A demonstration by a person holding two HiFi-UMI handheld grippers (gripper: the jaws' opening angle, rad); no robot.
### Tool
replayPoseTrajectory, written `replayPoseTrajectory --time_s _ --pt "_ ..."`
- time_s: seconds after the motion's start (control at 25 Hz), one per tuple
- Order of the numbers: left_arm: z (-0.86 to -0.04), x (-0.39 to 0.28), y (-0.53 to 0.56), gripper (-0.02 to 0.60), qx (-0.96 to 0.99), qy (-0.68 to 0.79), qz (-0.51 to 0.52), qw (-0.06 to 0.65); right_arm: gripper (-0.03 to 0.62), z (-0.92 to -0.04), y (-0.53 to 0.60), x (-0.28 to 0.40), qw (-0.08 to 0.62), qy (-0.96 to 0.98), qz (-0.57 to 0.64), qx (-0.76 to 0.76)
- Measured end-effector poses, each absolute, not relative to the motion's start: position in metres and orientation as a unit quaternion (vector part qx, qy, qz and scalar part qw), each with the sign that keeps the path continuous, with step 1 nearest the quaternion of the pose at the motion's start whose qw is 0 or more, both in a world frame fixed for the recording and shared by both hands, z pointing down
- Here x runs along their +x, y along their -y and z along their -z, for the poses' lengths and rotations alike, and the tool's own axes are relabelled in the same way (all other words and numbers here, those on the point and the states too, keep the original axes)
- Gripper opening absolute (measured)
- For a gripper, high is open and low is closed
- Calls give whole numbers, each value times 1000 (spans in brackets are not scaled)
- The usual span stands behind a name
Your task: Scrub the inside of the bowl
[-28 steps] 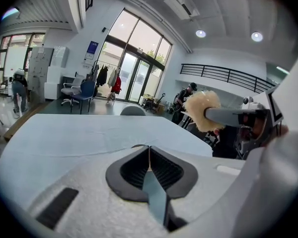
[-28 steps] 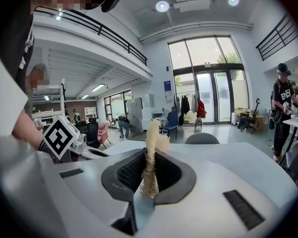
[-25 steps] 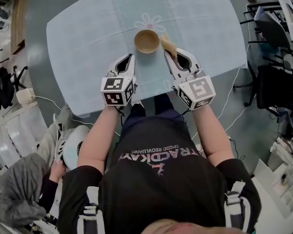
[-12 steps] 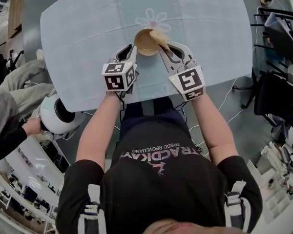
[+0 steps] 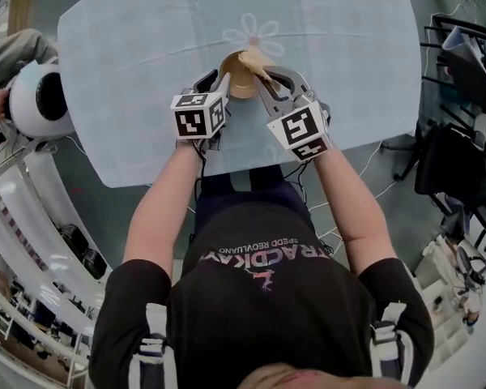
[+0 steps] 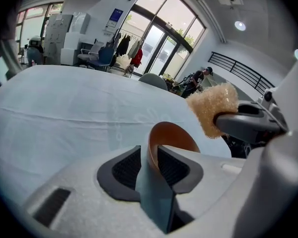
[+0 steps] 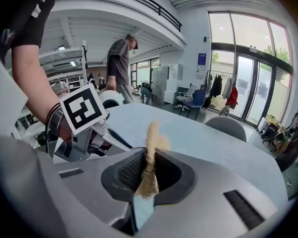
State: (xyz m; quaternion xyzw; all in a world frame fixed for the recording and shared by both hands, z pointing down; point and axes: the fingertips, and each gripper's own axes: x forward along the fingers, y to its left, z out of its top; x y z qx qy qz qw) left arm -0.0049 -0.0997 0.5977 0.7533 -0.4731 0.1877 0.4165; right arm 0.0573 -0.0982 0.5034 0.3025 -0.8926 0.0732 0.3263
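Locate the bowl (image 5: pixel 241 75) mouth up on the pale blue surface (image 5: pixel 130 79), about midway left to right and nearer the front edge than the back. Read the left gripper (image 5: pixel 219 82) at the bowl's near-left side: jaws apart, just opened, straddling the rim wall with no visible squeeze on it. Read the right gripper (image 5: pixel 265 76) as clamped on the sponge (image 5: pixel 255 58), held edge-on, long axis running out along the jaws, free end over the bowl's far-right rim. Consult the left gripper view for the rim wall between the pads and the sponge's coarse tan end above the bowl. Consult the right gripper view for the squeezed sponge and the left gripper's marker cube, not the bowl. Note open cloth left, right and beyond the bowl, and a grey chair (image 7: pixel 228 125) at the far edge.
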Motion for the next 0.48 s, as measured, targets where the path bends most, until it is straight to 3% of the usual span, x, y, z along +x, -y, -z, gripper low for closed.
replayPoseTrajectory --time_s 0.16,0.32,0.48 --pt "-599 -5 104 35 747 481 -182 421 32 -509 101 55 358 889 -44 283" --pt "-599 -9 108 31 745 488 -179 418 32 -521 98 46 400 880 0 255" --pt "-591 -11 108 31 753 491 -189 396 32 -540 92 39 486 843 131 192"
